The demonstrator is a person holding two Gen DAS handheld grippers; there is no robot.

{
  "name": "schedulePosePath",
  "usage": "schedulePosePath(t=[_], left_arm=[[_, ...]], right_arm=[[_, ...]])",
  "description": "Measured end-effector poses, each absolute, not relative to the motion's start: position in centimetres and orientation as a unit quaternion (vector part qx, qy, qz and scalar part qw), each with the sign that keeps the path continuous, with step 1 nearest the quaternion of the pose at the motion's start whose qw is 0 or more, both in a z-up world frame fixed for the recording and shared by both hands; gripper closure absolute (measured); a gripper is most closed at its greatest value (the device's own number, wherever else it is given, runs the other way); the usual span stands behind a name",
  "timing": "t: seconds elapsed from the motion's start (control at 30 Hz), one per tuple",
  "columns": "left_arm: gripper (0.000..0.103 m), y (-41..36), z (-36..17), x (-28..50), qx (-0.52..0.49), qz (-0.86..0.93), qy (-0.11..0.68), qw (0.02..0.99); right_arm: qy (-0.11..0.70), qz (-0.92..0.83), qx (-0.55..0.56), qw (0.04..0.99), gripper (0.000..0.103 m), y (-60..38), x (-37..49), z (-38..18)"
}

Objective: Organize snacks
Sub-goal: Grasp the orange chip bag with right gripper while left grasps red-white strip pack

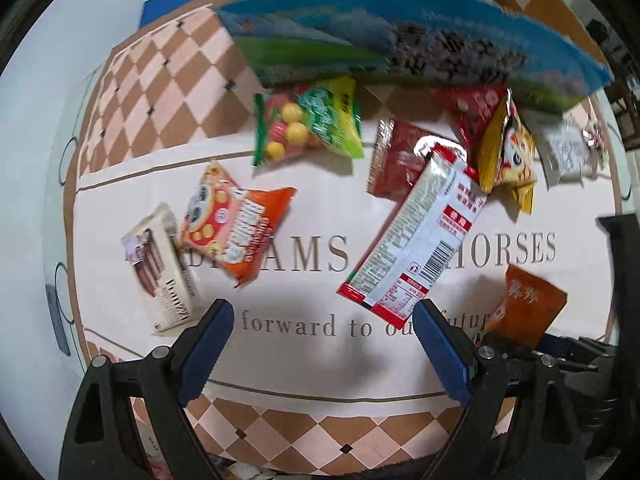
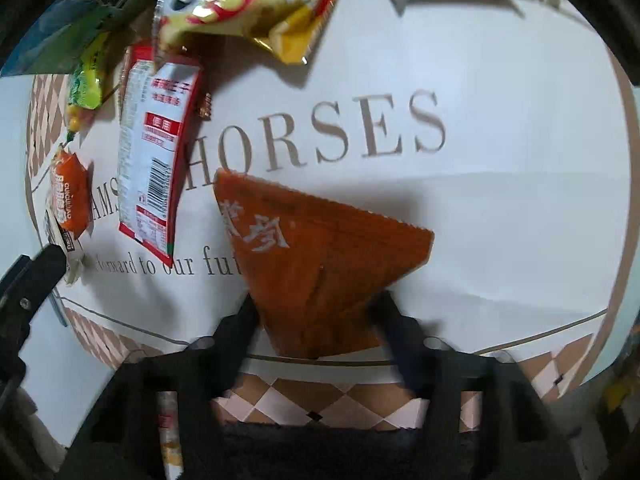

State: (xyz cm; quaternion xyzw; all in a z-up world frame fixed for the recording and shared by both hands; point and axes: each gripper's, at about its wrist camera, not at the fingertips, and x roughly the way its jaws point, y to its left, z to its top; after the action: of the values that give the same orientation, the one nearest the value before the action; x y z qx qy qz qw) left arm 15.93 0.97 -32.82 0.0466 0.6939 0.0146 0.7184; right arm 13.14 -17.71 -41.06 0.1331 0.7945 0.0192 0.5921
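Looking down from the left wrist, the left gripper (image 1: 322, 354) hangs over a printed mat (image 1: 320, 368) with a checkered brown-and-pink border, its blue-padded fingers (image 1: 206, 354) spread wide with nothing between them. Crinkly foil and plastic snack packets lie scattered on the mat: a cream carton of chocolate sticks (image 1: 162, 270), an orange puffed bag (image 1: 234, 226), a green candy-ball bag (image 1: 308, 122), a dark red sachet (image 1: 400, 158), a long white-and-red wrapper (image 1: 416, 236), a yellow bag (image 1: 508, 156) and a flat orange packet (image 1: 528, 300). A large blue bag (image 1: 400, 36) looms blurred at the top edge.

From the right wrist, the right gripper (image 2: 316, 320) points steeply down, and its two black fingers (image 2: 402, 330) stand on either side of the flat orange packet (image 2: 320, 256), a ridged-edged rectangle lying cornerwise on the mat (image 2: 500, 240). Motion blur hides whether the pads press it. The white-and-red wrapper (image 2: 154, 152) lies just left of it.
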Motion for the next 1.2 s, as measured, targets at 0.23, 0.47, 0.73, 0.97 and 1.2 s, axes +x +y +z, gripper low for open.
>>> schedulePosePath(t=[0.23,0.47,0.73,0.97,1.2], left_arm=[[0.011,-2.3,-36.1,17.5,0.062,-0.054,0.710,0.699],[0.012,-6.4,-38.9,19.7,0.142,-0.083,0.703,0.692],[0.049,-6.1,-39.5,18.3,0.076,-0.068,0.728,0.678],[0.049,-1.5,-41.2,14.7,-0.073,-0.004,0.779,0.623],[0.047,-1.9,-41.9,13.4,-0.040,-0.042,0.785,0.617]], right_arm=[[0.778,-0.001,0.165,0.606,0.046,-20.7,13.3,-40.2],[0.784,-0.003,0.163,0.599,0.044,-22.1,13.1,-40.0],[0.773,-0.021,0.165,0.612,0.045,-22.8,15.0,-39.6],[0.779,-0.002,0.128,0.614,0.049,-21.5,15.9,-38.9],[0.795,0.025,0.106,0.597,0.048,-20.2,16.2,-39.3]])
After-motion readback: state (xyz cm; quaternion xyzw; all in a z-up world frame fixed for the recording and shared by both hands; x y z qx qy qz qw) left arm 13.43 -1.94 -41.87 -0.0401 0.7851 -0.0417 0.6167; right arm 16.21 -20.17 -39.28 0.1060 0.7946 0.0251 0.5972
